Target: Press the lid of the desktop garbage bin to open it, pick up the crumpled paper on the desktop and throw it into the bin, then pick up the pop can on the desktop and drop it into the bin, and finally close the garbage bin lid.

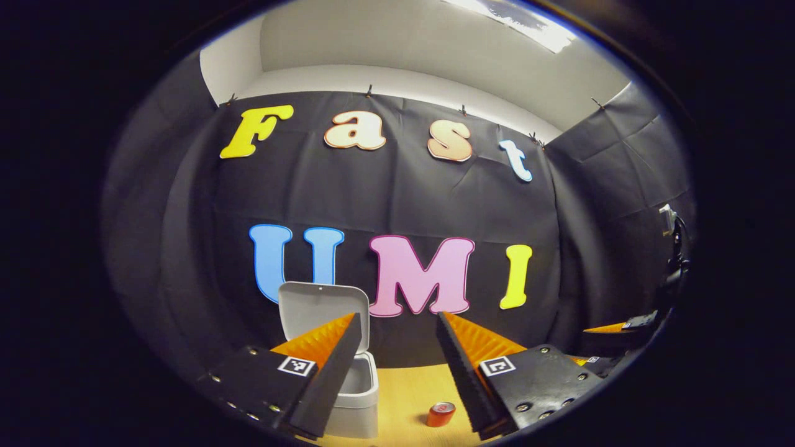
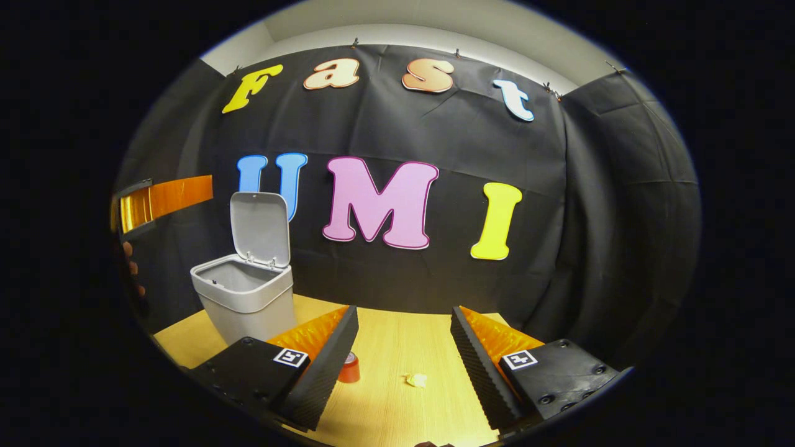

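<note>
The left claw (image 1: pixel 397 323) is held spread, its two fingers wide apart with nothing between them, raised above the surface (image 1: pixel 407 391). Behind its left finger the garbage bin (image 1: pixel 360 397) is seen, partly hidden by that finger, with the lid (image 1: pixel 317 307) standing upright and open against the booth's black wall. Between the fingers and close to the right one, the pop can (image 1: pixel 441 414) is seen on the pale wooden surface, to the right of the bin. At the far right edge of the left gripper view, part of the other claw is visible.

The right claw (image 2: pixel 404 316) is likewise held spread, nothing being gripped, and is raised over the surface (image 2: pixel 397 347). Between its fingers the crumpled paper (image 2: pixel 416 379) lies on the wood, small and pale, apart from both fingers. To the left of the paper the pop can (image 2: pixel 349 369) is partly hidden behind the left finger. Farther off to the left the garbage bin (image 2: pixel 245 304) stands on the surface near the wall, its lid (image 2: pixel 259 230) tipped up and back on its hinge, the inside being open to view. At the left edge of the right gripper view a finger of the left claw (image 2: pixel 164 198) is seen above the bin's height, with fingertips of the person's hand (image 2: pixel 130 267) just below it.
</note>
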Available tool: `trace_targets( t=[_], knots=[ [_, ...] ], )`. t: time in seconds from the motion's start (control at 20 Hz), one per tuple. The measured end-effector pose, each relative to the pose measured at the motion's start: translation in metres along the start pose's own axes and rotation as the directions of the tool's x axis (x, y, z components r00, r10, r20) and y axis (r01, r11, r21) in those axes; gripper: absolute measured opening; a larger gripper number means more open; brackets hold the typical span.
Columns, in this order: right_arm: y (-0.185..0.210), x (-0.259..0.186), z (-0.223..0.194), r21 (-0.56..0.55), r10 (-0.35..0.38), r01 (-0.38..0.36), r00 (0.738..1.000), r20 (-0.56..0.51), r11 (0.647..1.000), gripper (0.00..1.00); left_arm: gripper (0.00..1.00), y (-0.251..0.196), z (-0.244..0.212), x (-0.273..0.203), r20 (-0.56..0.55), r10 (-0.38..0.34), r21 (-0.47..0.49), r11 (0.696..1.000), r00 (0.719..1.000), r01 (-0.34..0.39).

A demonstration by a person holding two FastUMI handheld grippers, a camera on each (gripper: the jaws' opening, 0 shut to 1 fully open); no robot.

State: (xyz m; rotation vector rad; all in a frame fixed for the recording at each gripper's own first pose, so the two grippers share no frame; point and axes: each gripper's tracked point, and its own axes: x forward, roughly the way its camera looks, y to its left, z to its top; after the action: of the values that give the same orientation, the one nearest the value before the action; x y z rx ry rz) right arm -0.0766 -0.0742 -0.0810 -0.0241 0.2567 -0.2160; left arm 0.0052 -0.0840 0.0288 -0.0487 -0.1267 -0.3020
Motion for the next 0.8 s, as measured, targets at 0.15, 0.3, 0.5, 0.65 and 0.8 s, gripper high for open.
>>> trace_targets(
  t=[0.15,0.3,0.5,0.65,0.8],
  knots=[
    [-0.009,0.003,-0.007,0.005,-0.021,0.021,1.0,-0.011,1.0,0.97,0.88,0.0,-0.01,-0.004,-0.036,0.01,-0.006,1.0,0.999,-0.01],
    [-0.017,0.017,-0.027,0.015,-0.037,0.038,0.997,-0.062,0.999,0.97,0.88,0.0,-0.019,-0.01,-0.062,0.026,0.029,0.999,0.998,-0.025],
    [-0.012,0.044,-0.069,0.011,0.02,-0.018,0.983,-0.182,1.0,0.97,0.88,-0.003,-0.027,-0.017,-0.092,0.03,0.033,0.999,0.995,-0.027],
    [-0.011,0.072,-0.111,-0.022,0.065,-0.075,0.955,-0.288,0.997,0.97,0.88,-0.006,-0.036,-0.022,-0.12,0.032,0.035,0.999,0.992,-0.028],
    [-0.014,0.098,-0.156,-0.033,0.087,-0.112,0.898,-0.432,0.993,0.98,0.88,-0.003,-0.041,-0.029,-0.135,0.056,0.052,0.997,0.989,-0.049]
  ],
)
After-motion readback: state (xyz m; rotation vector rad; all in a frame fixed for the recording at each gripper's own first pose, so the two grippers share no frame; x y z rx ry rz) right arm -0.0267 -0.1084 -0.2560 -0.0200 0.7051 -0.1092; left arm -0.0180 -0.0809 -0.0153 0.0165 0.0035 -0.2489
